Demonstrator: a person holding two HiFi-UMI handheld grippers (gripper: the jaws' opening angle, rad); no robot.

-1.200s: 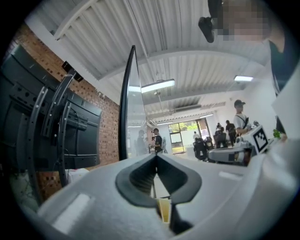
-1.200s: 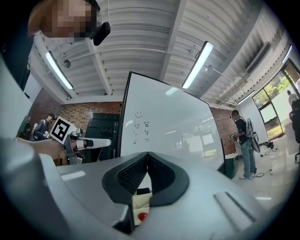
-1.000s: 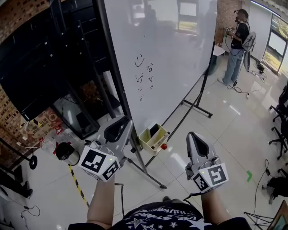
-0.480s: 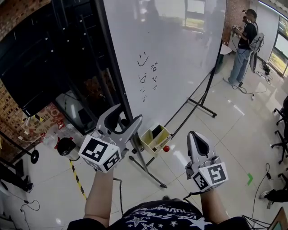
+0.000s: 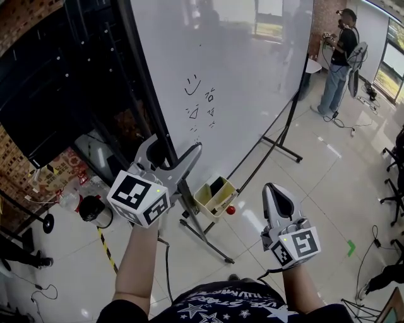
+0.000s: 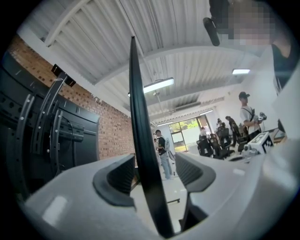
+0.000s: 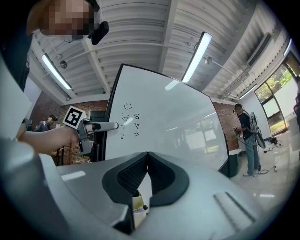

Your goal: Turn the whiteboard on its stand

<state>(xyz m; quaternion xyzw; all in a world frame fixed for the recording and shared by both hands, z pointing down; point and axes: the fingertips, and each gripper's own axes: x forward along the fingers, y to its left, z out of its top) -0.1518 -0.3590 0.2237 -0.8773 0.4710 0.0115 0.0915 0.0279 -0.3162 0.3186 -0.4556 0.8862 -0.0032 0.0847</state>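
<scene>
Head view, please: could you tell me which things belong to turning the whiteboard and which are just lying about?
Job: whiteboard; stand; left gripper, jaws have just been opening, board edge between them, untouched; right gripper, shut, empty.
Lying about: yellow bin; red ball; black screen; chairs; person at the back.

**Whiteboard** (image 5: 240, 82): a smooth, glossy white face, in which lights and windows are mirrored; the edge (image 6: 140, 140) is bound in matt black.
**Stand** (image 5: 278, 152): dark painted metal tube.
**Tray** (image 5: 203, 205): yellow plastic with a faint sheen.
**Floor** (image 5: 328, 183): pale polished tiles, strongly reflective.
**Wall** (image 5: 19, 19): rough red brick.
**Ceiling** (image 7: 136, 28): ribbed sheet, painted white.
**Right tongs** (image 7: 147, 157): a shell moulded in matt grey plastic, fitted with dark ribbed pads (image 7: 133, 176).
</scene>
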